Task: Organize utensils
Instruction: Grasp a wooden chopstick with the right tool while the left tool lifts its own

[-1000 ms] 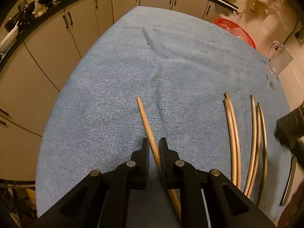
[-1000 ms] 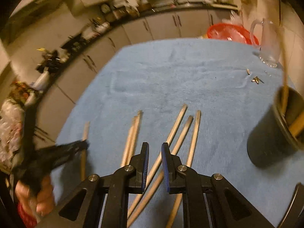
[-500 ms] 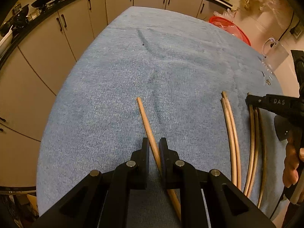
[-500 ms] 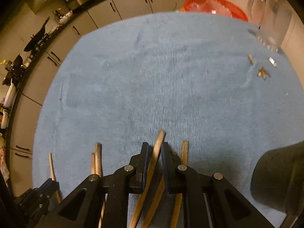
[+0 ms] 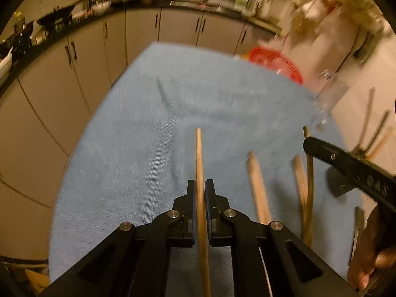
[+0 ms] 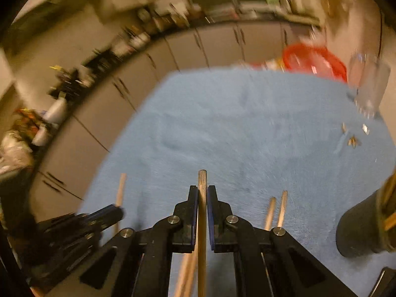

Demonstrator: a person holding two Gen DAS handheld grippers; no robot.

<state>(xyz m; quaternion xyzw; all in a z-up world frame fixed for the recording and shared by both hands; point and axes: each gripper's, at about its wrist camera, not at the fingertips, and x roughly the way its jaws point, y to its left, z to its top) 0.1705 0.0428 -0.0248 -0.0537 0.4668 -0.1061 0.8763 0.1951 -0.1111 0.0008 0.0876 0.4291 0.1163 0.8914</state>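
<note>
Wooden chopstick (image 5: 199, 163) clamped in my left tool (image 5: 200, 188), another (image 6: 202, 183) in my right tool (image 6: 203, 193); several already stand in the black holder (image 6: 358, 232), others (image 6: 271, 210) remain on the counter (image 6: 247, 123).

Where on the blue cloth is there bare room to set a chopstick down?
The blue cloth lies bare across its far middle, between the cabinets and the red basket. It is crowded near the camera: loose chopsticks, the black holder and small scraps beside the glass jug.
</note>
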